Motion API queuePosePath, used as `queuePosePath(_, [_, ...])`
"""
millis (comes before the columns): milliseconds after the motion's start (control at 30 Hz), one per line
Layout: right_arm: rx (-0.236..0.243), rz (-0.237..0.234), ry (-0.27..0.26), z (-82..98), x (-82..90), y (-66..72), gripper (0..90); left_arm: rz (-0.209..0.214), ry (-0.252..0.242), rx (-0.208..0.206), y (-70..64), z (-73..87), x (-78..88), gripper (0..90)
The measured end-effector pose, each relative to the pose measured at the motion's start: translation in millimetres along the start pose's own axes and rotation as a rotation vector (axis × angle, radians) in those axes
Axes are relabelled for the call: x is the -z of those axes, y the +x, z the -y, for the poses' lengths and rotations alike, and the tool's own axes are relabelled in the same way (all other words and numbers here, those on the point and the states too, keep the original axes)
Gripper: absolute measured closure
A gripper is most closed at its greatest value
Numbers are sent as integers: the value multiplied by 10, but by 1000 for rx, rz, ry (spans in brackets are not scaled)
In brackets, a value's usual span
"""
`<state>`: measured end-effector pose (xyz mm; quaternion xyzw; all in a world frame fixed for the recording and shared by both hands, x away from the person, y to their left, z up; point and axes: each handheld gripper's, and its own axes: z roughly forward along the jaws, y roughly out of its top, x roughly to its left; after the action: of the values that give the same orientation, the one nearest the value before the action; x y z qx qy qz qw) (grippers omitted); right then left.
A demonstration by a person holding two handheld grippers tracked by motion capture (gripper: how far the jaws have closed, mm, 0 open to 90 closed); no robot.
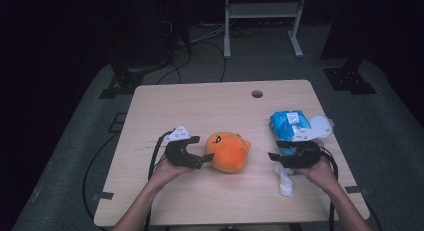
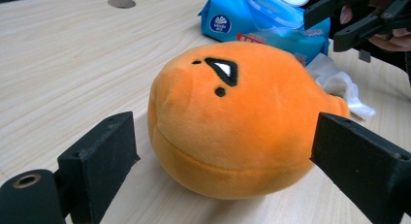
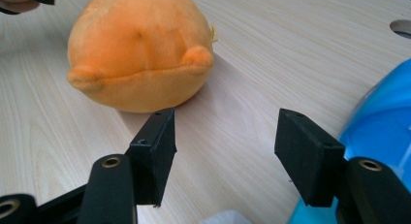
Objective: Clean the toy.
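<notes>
The orange plush toy (image 1: 228, 151) lay near the table's (image 1: 150, 106) middle, toward its near edge, my left gripper (image 1: 200, 160) spread wide around it without pressing, while my right gripper (image 1: 274, 157) gaped empty beside the blue wipes pack (image 1: 286, 123).

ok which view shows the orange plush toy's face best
The left gripper view: the orange plush toy sits close, its black eye markings facing the camera. The high view shows it small with the face dim; the right gripper view shows its plain side with stubby bumps, no face.

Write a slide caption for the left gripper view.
Open left gripper jaws flank an orange plush toy on the wooden table, blue wipes pack behind.
</notes>
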<state>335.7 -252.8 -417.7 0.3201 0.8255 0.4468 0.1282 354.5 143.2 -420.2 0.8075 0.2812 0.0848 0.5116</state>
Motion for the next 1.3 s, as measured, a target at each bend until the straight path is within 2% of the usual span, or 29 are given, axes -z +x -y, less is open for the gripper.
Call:
queuePosePath(400, [-19,21,1,140,132,-5,382,-13,-11,2,-21,77,134,86])
queuePosePath(1300, [-64,46,16,422,361,-55,372,-53,47,-1,-66,281,309,74])
